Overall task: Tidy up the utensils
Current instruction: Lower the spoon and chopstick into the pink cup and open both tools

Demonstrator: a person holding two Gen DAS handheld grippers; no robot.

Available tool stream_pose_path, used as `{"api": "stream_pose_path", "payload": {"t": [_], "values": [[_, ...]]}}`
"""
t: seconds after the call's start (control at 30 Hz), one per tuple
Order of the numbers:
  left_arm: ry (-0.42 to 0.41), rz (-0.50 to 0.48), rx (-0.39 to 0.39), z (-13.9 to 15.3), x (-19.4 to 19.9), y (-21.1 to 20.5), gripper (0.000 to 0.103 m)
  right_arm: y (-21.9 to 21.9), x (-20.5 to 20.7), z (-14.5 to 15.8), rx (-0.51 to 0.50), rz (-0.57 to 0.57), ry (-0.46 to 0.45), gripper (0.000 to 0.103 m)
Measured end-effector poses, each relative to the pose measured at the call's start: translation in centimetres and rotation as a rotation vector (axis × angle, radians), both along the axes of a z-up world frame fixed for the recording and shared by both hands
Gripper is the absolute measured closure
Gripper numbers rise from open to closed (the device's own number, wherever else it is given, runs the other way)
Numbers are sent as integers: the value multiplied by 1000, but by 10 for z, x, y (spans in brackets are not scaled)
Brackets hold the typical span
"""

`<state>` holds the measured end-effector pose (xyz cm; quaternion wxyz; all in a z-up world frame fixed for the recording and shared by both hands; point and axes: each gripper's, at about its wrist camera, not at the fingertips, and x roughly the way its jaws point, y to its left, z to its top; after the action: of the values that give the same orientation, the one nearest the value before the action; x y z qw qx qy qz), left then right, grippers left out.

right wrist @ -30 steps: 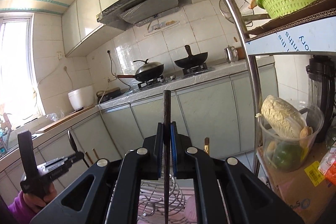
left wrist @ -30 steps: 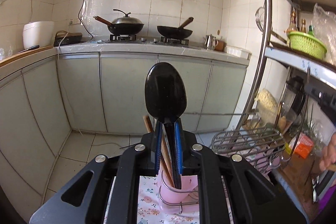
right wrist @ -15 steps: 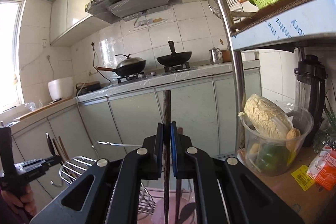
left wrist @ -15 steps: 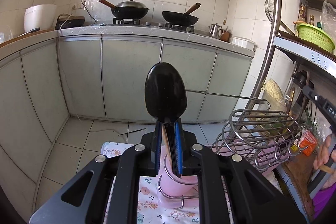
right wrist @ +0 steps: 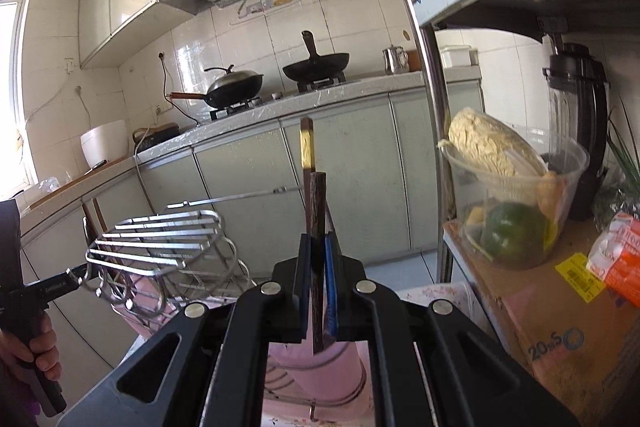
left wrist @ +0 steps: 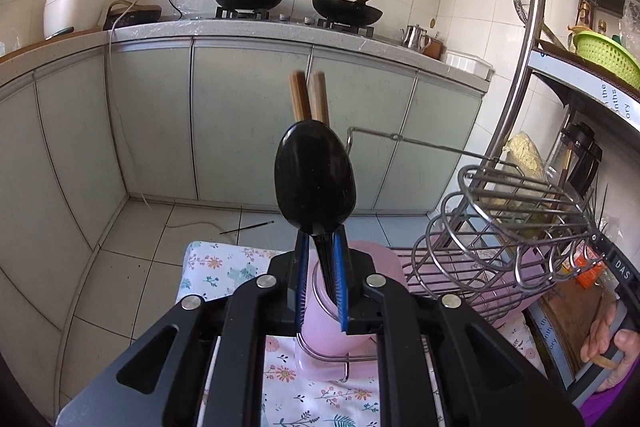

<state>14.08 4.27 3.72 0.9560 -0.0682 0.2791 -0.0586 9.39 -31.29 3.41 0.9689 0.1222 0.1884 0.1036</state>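
My left gripper [left wrist: 321, 267] is shut on the handle of a black spoon [left wrist: 315, 181], bowl up, held over a pink cup [left wrist: 334, 327] in a wire ring. Two wooden chopsticks [left wrist: 309, 98] stick up behind the spoon. My right gripper [right wrist: 317, 279] is shut on a dark chopstick [right wrist: 316, 227] held upright over another pink cup [right wrist: 316, 367]. A second chopstick with a gold band [right wrist: 306, 147] stands just behind it. The wire rack [left wrist: 516, 223] sits between the two cups and also shows in the right wrist view [right wrist: 160, 247].
The holder stands on a floral cloth [left wrist: 224, 267]. A metal shelf pole [right wrist: 428, 107] rises at right, with a tub of vegetables [right wrist: 508, 203], a blender [right wrist: 580, 131] and a cardboard box [right wrist: 560, 327]. Kitchen cabinets and woks lie beyond.
The left gripper lowered the spoon toward its pink cup, so the wooden chopsticks now show above it. The right gripper lowered its chopstick toward the other cup and swung right.
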Motion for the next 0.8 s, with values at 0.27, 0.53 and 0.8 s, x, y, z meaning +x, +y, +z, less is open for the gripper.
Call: {"api": "stream_pose_path", "payload": {"t": [0.27, 0.53, 0.8], "values": [[11, 11, 4, -4, -3, 2, 69, 2, 1, -18, -14, 14, 66, 96], [14, 41, -67, 1, -17, 19, 64, 3, -6, -17, -21, 36, 89, 86], [49, 50, -93, -6, -36, 24, 64, 5, -27, -13, -20, 46, 71, 75]]}}
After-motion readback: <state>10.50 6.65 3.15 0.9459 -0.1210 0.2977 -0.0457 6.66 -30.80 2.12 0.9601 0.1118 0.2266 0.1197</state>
